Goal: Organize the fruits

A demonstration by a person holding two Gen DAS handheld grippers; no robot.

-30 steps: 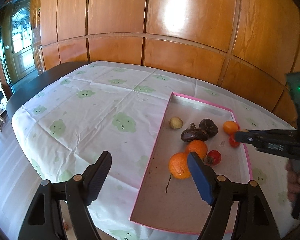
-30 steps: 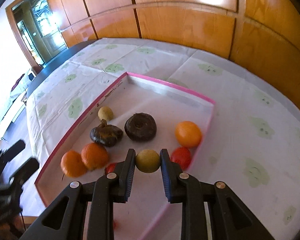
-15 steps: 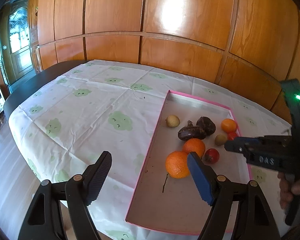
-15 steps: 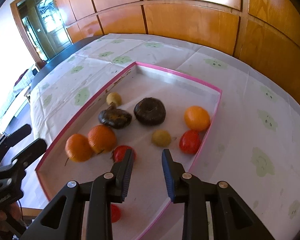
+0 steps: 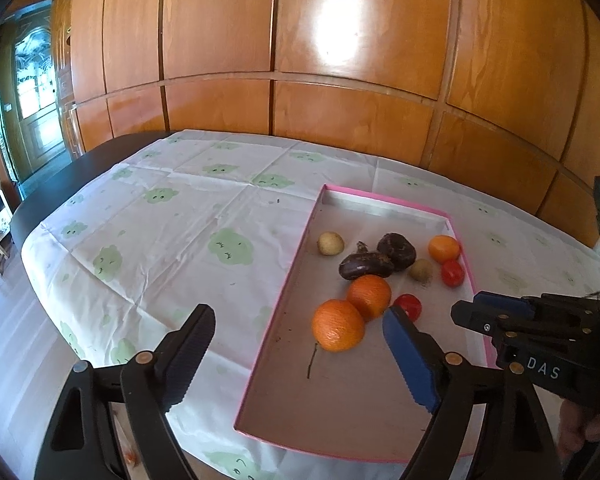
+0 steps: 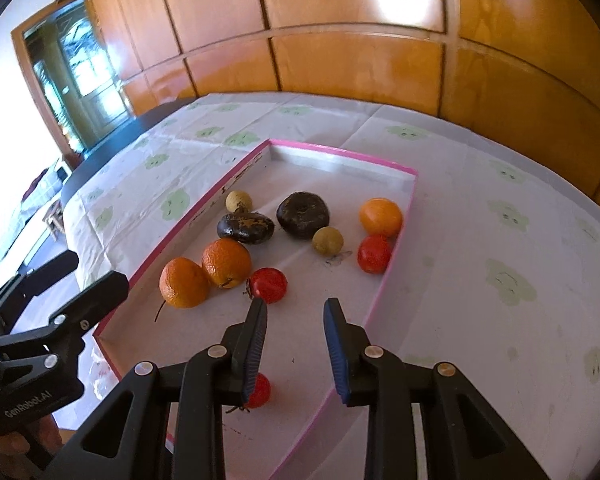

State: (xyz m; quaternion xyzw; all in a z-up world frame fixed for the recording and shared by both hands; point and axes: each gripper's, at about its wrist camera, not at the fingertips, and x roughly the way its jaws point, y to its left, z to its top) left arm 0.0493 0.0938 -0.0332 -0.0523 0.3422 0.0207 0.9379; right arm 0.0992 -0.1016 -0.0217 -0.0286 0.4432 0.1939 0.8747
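A pink-rimmed tray (image 5: 288, 280) (image 6: 396, 264) lies on the table and holds several fruits: two oranges (image 5: 337, 330) (image 6: 184, 282), a smaller orange (image 6: 381, 217), red tomatoes (image 6: 268, 285), two dark wrinkled fruits (image 6: 303, 215) and two small yellow-green fruits. The one just let go (image 6: 328, 241) (image 5: 421, 270) lies next to a red tomato (image 6: 374, 254). My right gripper (image 6: 296, 316) is open and empty above the tray's near part. My left gripper (image 5: 296, 336) is wide open and empty above the tray's left rim.
A white tablecloth with green prints (image 5: 180, 232) covers the dark table. A wood-panelled wall (image 5: 340, 80) stands behind it. A door (image 5: 32, 92) is at the far left. One more tomato (image 6: 258, 390) lies in the tray under my right gripper.
My right gripper opened and let go of the small yellow-green fruit, which now lies in the tray, then drew back and up. My left gripper stayed open and lifted slightly.
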